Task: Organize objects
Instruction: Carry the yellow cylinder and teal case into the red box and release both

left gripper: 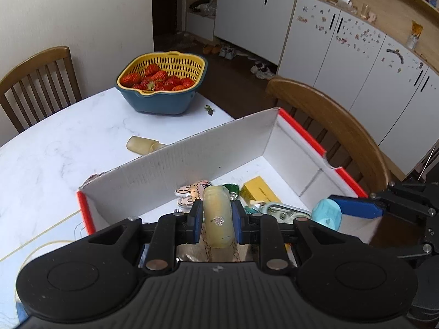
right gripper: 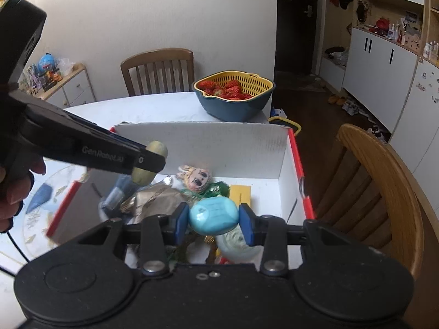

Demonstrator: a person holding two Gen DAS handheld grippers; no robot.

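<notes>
A white cardboard box [left gripper: 197,159] with red edges lies open on the white table, with several small items inside. My left gripper [left gripper: 216,219] is shut on a pale yellow bottle [left gripper: 215,203] and holds it over the box's near side. In the right wrist view that bottle [right gripper: 149,161] shows at the box's left corner. My right gripper [right gripper: 214,223] is shut on a light blue oval case [right gripper: 214,213] above the box's contents. The left wrist view shows the blue case [left gripper: 328,213] at the right, with one blue finger [left gripper: 356,205] against it.
A second pale yellow bottle [left gripper: 144,144] lies on the table behind the box. A yellow and blue basket of strawberries [left gripper: 162,82] stands at the far edge. Wooden chairs [right gripper: 384,181] flank the table. In the box lie a cartoon face figure [right gripper: 194,178], a yellow card [right gripper: 240,194] and a brown packet [right gripper: 156,197].
</notes>
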